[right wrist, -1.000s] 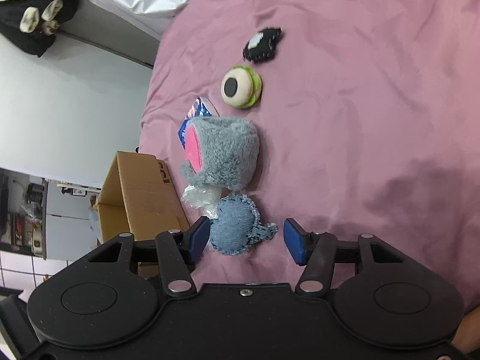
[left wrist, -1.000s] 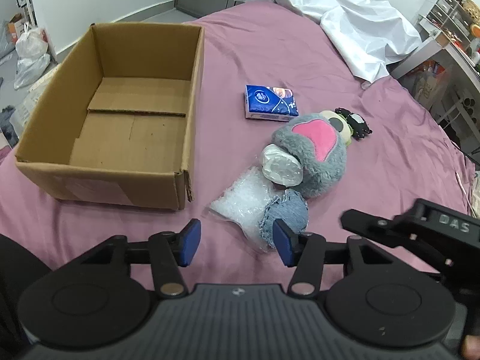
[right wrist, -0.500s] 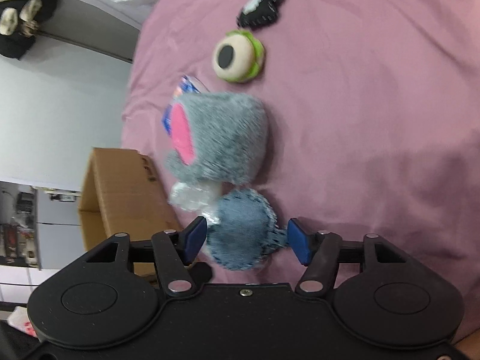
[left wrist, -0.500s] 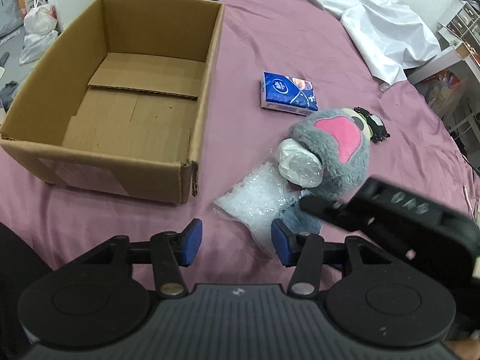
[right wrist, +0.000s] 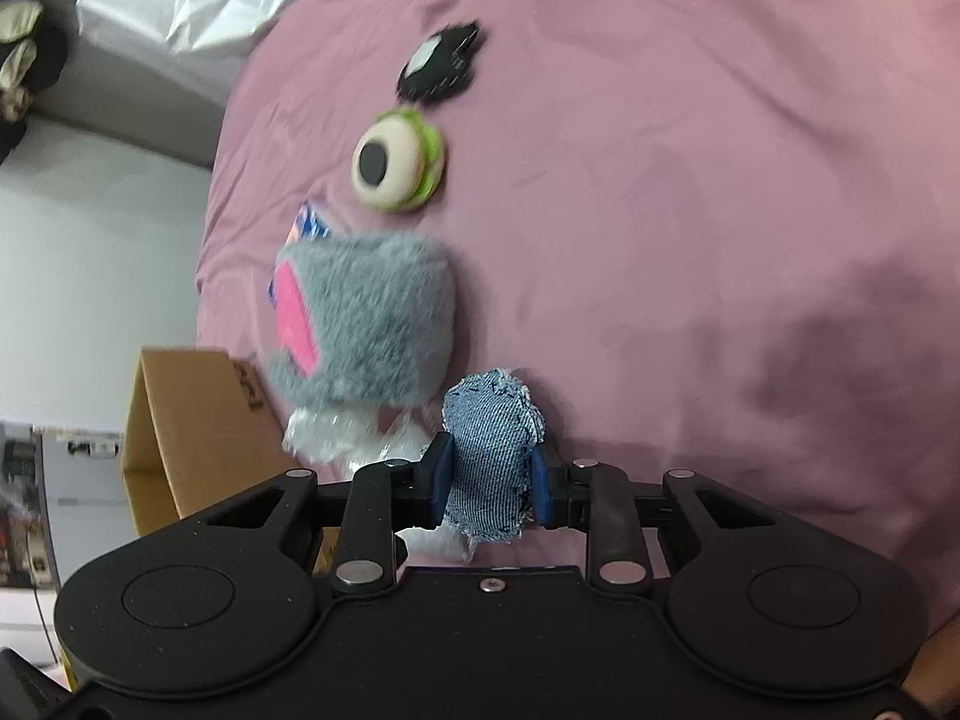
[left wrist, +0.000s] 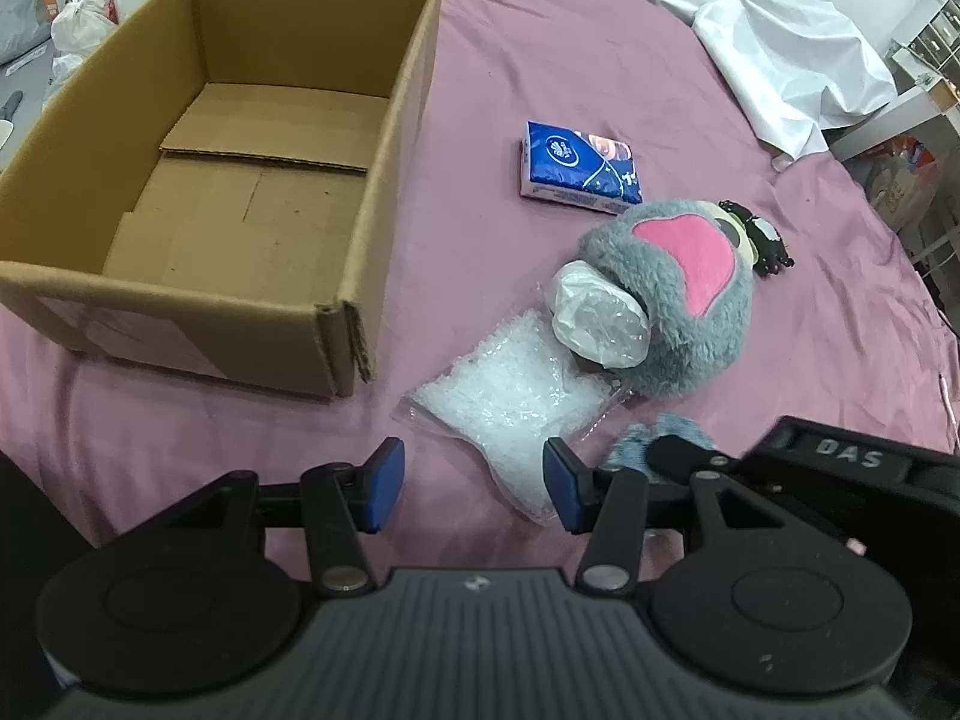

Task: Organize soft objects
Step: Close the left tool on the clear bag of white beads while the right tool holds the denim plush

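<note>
- Bedspread (left wrist: 600, 72), mauve-pink, lightly creased, spread over the whole work surface; serves as the ground for every object listed below.
- Cardboard box (left wrist: 384, 192), open-topped, flaps folded flat on its floor, set at the left of the left-wrist view; interior bare.
- White sheet (left wrist: 774, 30), crumpled, draped over the far right edge of the bedspread; also seen at the upper left of the right-wrist view.
- Room margins: white wall and pale floor beyond the box, filled plastic bags (left wrist: 78, 30) on that floor, shelving with small items at the far right edge; detail too small to read.
- Tissue pack (left wrist: 579, 165), blue, flat on the spread, apart from the box's right wall.
- Grey plush (left wrist: 672, 300) with a pink patch, just below the tissue pack; touching a crumpled clear bag (left wrist: 600, 318) and near a flat bag of clear pellets (left wrist: 510, 396).
- Round cream-and-green toy (right wrist: 399, 159) and black toy (right wrist: 438, 69), beyond the plush, apart from each other.
- Denim pouch (right wrist: 489, 456), blue with frayed edge, lying beside the plush and the pellet bag.
- Right gripper (right wrist: 489, 480): jaws closing, both blue pads pressed against the sides of the denim pouch.
- Left gripper (left wrist: 474, 483): jaws moderately apart, nothing between them, poised over the near corner of the pellet bag.
</note>
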A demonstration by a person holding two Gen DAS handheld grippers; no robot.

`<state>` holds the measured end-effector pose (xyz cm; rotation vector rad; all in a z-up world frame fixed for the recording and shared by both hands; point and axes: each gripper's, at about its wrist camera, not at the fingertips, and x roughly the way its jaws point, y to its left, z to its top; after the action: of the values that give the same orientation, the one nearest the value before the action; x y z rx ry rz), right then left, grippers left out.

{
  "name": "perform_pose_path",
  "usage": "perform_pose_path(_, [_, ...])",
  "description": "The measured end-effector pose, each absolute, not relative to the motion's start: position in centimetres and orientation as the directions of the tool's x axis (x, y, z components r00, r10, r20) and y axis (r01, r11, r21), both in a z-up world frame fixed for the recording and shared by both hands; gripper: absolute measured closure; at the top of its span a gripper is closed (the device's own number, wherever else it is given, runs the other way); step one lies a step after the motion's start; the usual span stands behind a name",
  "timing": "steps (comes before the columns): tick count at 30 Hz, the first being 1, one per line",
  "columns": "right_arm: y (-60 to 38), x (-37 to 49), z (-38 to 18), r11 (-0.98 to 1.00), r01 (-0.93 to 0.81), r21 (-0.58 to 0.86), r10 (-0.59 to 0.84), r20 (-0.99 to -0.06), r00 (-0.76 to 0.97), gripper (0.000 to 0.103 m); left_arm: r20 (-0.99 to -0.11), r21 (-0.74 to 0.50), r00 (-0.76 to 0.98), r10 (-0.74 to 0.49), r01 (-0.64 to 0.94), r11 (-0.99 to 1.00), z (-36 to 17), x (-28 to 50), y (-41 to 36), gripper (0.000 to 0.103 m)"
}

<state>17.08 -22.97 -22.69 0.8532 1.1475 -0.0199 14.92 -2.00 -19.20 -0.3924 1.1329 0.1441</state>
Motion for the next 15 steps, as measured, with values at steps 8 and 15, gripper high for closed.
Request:
perform_pose_path(8, [-24.1,16.7,-22.6,0.663,0.477,0.577,0.362,-0.805,0.47,0.076,-0.903,-0.22,0.424,-0.064,-0.331,0.918,-19.7,16.1,-3.0,0.035])
perform_pose_path(15, [-24.2,16.8,-22.1,0.658,0.473,0.585,0.361,-0.797,0.484,0.076,-0.903,-0.233,0.426,-0.061,-0.364,0.902,-20.6,17.1,-2.7,0.023])
